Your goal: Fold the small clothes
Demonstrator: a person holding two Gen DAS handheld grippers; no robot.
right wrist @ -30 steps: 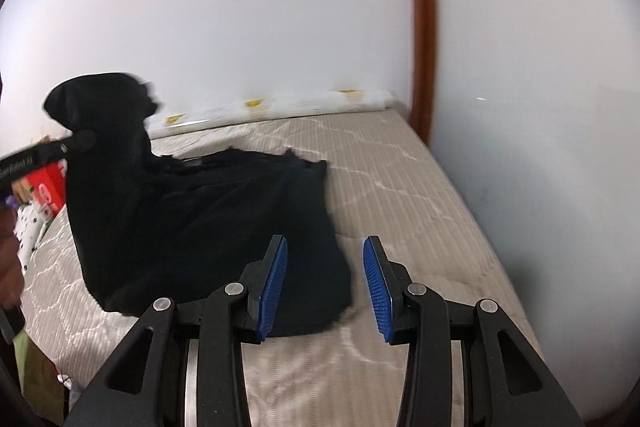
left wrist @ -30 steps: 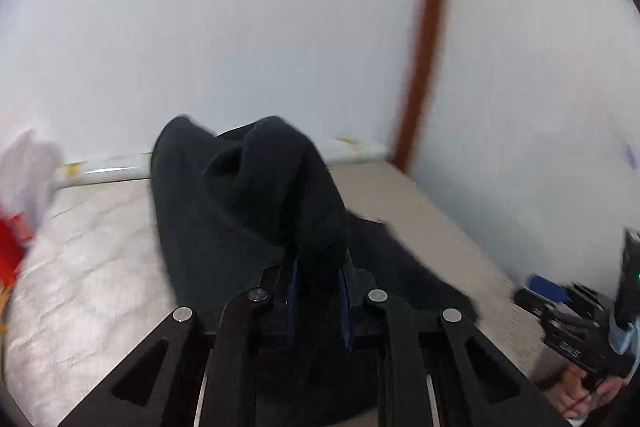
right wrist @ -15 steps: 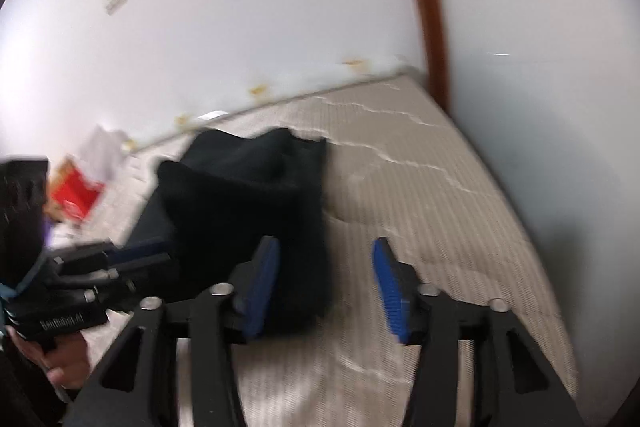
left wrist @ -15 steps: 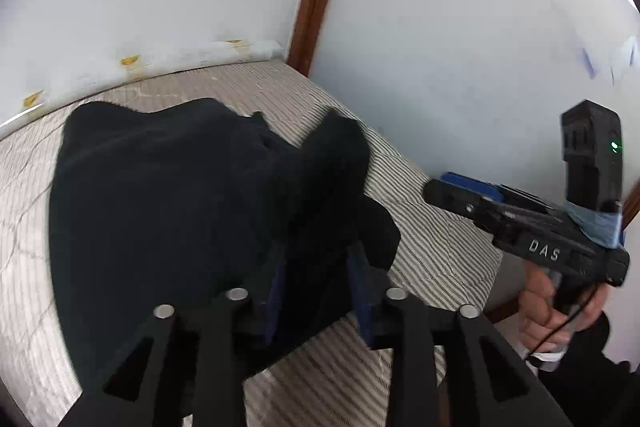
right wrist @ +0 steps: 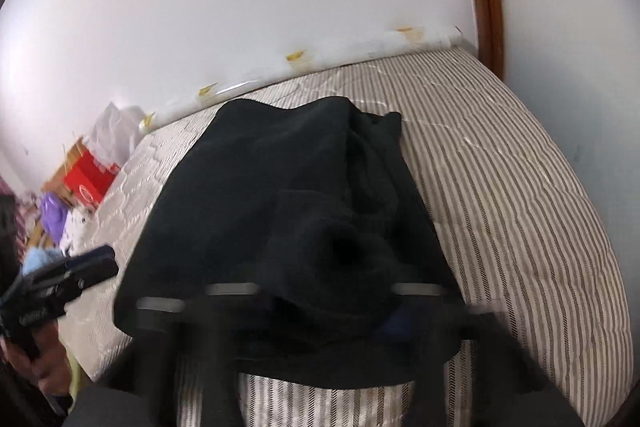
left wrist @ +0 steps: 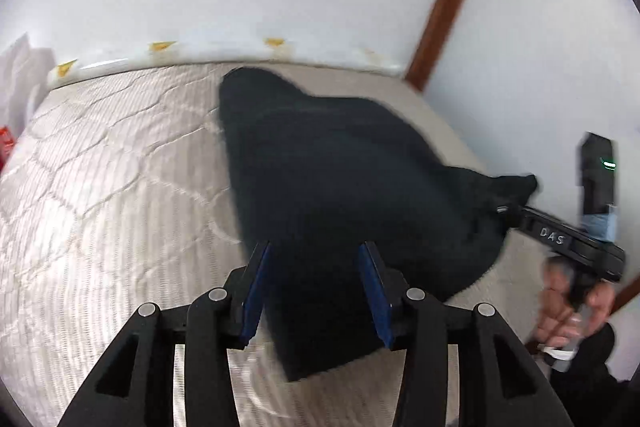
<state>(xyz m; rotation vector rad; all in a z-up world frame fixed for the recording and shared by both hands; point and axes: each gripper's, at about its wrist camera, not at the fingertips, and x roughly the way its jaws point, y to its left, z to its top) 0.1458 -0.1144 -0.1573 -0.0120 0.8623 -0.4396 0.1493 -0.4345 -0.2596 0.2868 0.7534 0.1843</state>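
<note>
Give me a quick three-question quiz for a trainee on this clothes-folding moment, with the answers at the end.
1. True or false: the left gripper is clamped on the black garment.
2. Multiple choice: the garment lies on A) a wooden table, B) a quilted mattress, C) a tiled floor.
3. Short answer: which gripper has a bunched end of the garment pinched in it?

Key:
1. False; its jaws stand open above the cloth.
2. B.
3. The right gripper.
</note>
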